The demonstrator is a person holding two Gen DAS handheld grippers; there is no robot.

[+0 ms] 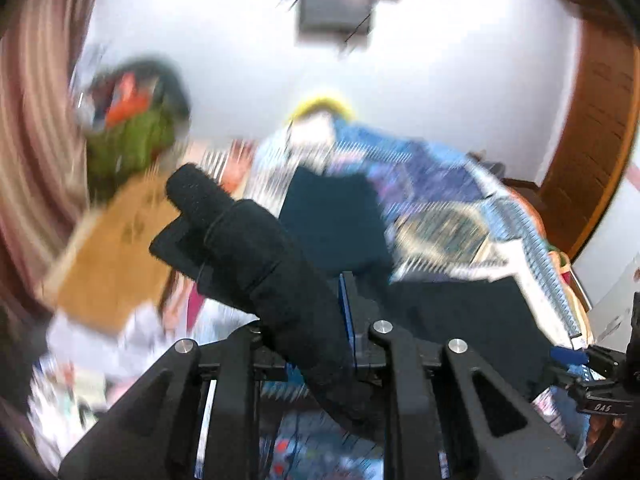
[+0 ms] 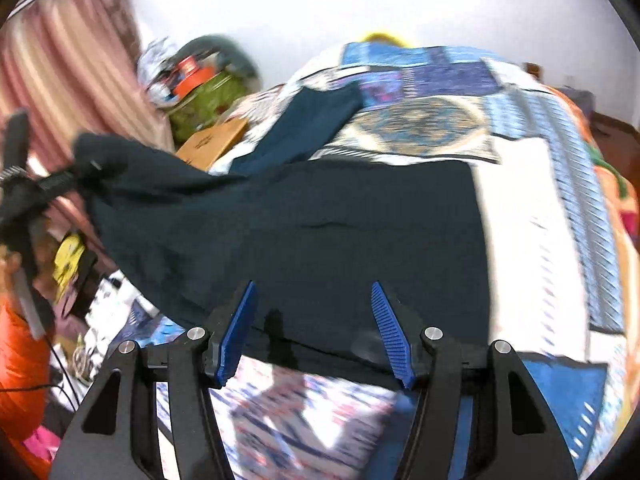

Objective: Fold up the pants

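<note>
The dark navy pants [image 2: 320,216] are spread across the patterned quilt [image 2: 532,184] of a bed, with 1 leg reaching away toward 11 o'clock in the right wrist view and the broad waist part lying nearest that camera. A corner of the pants is pinched in the left tool [image 1: 316,312], whose jaws are closed on a bunched roll of fabric that stands up toward 10 o'clock in its own view; in the right wrist view the same tool [image 2: 52,184] is seen at 9 o'clock with the cloth lifted clear of the bed. The lift is judged to serve the fold: the raised edge can be carried over the flat part.

The right tool [image 2: 312,332] is held with its 2 blue pads [image 2: 236,336] parted, just above the near hem, and nothing is gripped between them. This placement is judged to prepare a grasp of the matching corner, so that both sides can be moved together.

A brown cardboard box [image 2: 216,140] and a green bundle [image 2: 208,104] are seen beyond the bed at 10 o'clock, apart from the pants. Both views are blurred.
</note>
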